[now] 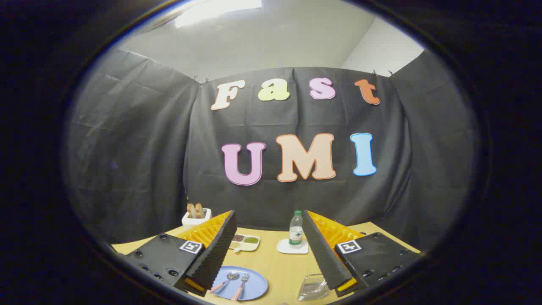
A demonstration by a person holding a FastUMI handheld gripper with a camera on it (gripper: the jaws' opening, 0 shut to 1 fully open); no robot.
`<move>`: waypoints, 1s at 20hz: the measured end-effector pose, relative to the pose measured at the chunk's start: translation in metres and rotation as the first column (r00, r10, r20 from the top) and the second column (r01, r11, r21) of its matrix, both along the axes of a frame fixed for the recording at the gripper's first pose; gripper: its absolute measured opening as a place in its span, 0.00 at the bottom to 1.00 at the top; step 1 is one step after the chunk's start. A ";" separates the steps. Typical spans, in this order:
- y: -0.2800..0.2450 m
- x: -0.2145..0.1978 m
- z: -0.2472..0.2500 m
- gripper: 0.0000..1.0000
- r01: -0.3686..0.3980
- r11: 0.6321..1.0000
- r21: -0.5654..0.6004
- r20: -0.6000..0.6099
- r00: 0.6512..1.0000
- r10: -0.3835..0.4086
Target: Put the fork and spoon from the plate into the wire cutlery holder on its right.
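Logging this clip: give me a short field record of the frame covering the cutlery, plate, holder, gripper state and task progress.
gripper: gripper open, fingers spread, holding nothing
plate: blue plate on the wooden table, between the fingers, below them
cutlery: spoon and fork lying side by side on the plate
holder: wire cutlery holder right of the plate
beyond: water bottle on a white coaster
progress: nothing moved yet
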State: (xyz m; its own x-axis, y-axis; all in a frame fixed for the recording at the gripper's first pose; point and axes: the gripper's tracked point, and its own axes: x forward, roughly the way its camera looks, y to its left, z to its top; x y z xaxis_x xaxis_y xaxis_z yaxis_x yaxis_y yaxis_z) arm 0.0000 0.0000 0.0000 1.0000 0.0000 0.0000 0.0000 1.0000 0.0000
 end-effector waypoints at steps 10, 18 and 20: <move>0.004 0.010 0.019 0.99 -0.002 0.999 -0.053 0.032 0.999 0.004; 0.016 0.020 0.006 0.99 -0.042 0.998 -0.050 -0.013 0.999 0.041; 0.021 0.023 -0.002 0.99 -0.056 0.996 -0.064 -0.037 0.998 0.054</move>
State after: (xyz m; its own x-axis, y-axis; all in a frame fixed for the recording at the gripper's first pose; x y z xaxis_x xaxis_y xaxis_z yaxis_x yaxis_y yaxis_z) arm 0.0230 0.0208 -0.0020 0.9979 0.0536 -0.0369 -0.0559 0.9964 -0.0636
